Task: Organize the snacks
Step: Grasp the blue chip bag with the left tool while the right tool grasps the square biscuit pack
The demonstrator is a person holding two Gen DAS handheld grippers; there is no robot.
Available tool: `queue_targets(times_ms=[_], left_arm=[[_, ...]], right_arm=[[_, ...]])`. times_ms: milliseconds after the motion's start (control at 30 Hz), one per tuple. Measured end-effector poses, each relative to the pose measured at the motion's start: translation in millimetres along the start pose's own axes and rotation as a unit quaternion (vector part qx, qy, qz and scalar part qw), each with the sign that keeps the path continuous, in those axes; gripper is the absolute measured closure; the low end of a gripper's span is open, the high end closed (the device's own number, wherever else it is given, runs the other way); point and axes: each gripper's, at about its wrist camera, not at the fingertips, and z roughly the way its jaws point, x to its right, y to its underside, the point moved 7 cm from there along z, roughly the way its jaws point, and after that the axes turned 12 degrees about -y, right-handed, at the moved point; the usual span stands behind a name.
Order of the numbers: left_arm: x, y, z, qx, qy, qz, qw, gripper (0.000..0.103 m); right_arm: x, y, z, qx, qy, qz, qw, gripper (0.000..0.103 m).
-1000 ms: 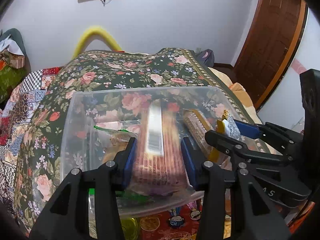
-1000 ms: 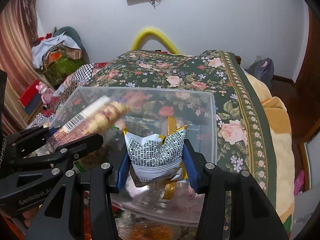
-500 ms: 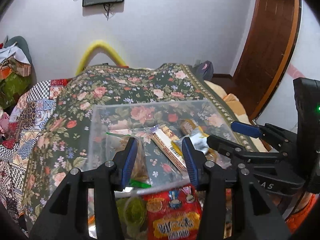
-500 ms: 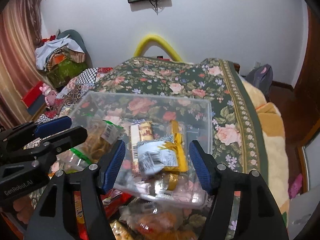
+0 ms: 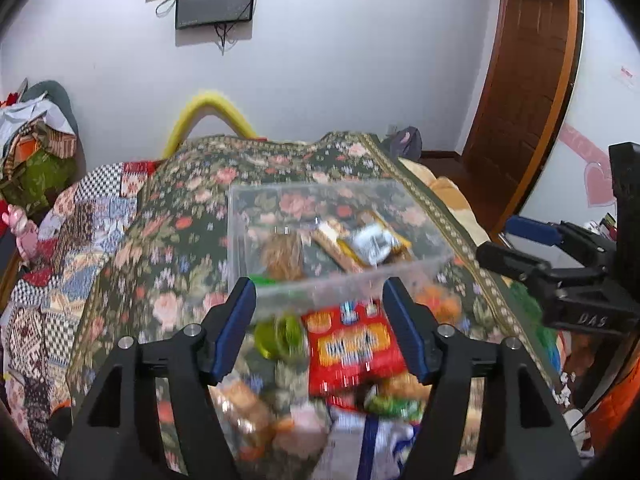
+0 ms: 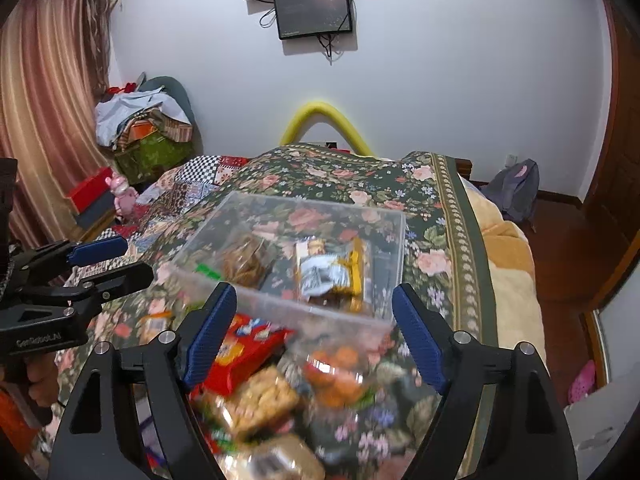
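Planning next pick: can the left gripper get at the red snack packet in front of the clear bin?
Probably yes. The left gripper is open and empty, the red snack packet lies between its fingers, nothing on top.

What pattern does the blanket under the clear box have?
The blanket is dark green with pink roses; the right wrist view shows it best, under the box.

Each tool (image 5: 320, 312) (image 6: 312, 320) is black, silver-screwed, with ribbed blue fingers (image 5: 236, 320) (image 6: 416, 336).

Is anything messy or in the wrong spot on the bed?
Yes. Several snacks still lie loose on the floral blanket outside the clear bin, like the red packet and a biscuit pack, heaped in front of it.
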Motion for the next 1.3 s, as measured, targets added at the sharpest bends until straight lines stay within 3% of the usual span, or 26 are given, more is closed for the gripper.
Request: queue_targets(times_ms=[133, 433, 700, 933, 1233, 1300], left_arm=[[-2, 26, -6, -0.018, 0.0, 0.002, 0.9998, 0.036], [1, 87, -6, -0.081, 0.016, -0.015, 0.9965, 0.036], [22, 121, -1, -0.109, 0.039, 0.001, 0.9932, 0.034], [30, 143, 25, -0.146, 0.036, 0.014, 0.9885, 0.031], [29, 147, 42, -0.152, 0.063, -0.023, 0.9861, 0.029], [30, 148, 41, -0.145, 0.065, -0.023, 0.987, 0.033]], right_arm=[[-7, 18, -9, -0.007, -0.007, 0.004, 1.0, 0.018], [-20, 68, -14, -0.045, -0.017, 0.0, 0.999, 0.018], [-24, 114, 3, -0.098, -0.032, 0.002, 0.995, 0.016], [-17, 133, 29, -0.141, -0.038, 0.013, 0.989, 0.016], [-8, 135, 40, -0.137, -0.058, 0.046, 0.988, 0.015], [-9, 135, 39, -0.133, -0.062, 0.053, 0.988, 0.017]])
